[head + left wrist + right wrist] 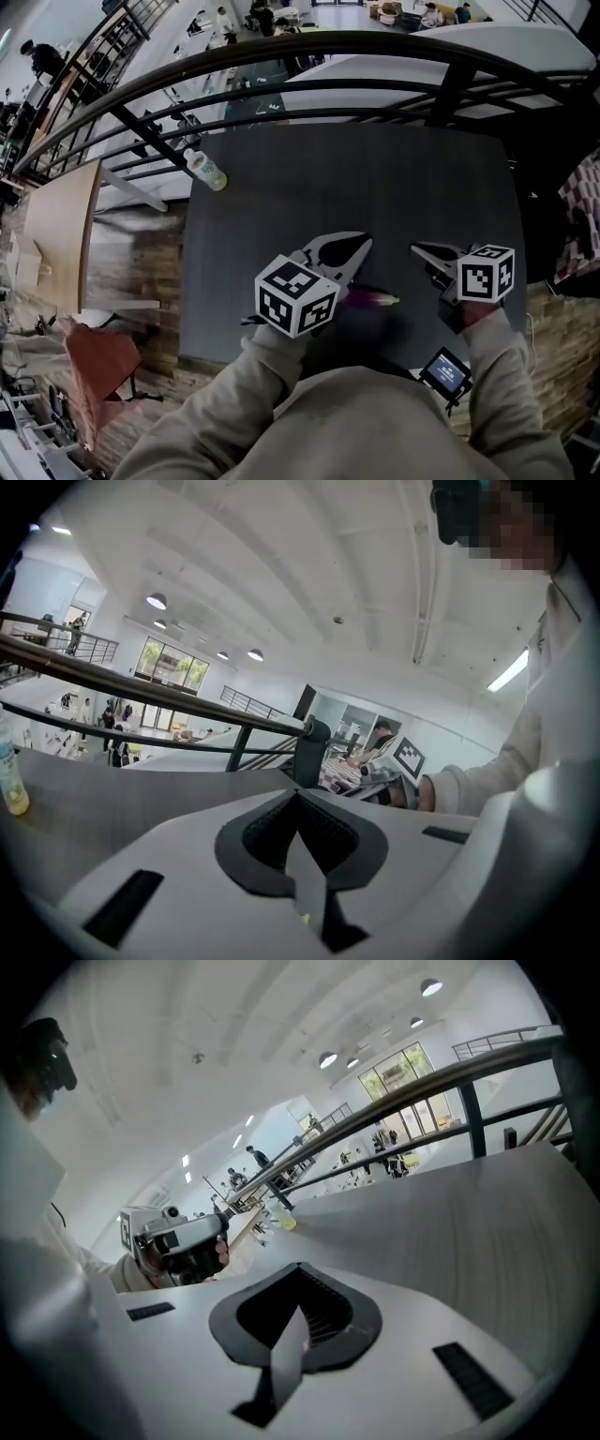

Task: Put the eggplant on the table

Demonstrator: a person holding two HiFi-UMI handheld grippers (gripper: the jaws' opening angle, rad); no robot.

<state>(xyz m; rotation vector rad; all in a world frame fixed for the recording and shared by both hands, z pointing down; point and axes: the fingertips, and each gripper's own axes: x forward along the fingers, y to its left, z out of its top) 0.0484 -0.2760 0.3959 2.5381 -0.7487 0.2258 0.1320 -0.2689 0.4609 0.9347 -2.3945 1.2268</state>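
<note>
- The left gripper (298, 797) has its jaws brought together at the tips, with nothing between them.
- The right gripper (300, 1269) is likewise closed and empty.
- Seen from the head view, the eggplant (370, 299) lies on the dark table (375, 178) between the two grippers, with its green stem end toward the right one.
- A bottle (204, 170) lies at the table's far left corner, beside the railing (281, 56).
</note>
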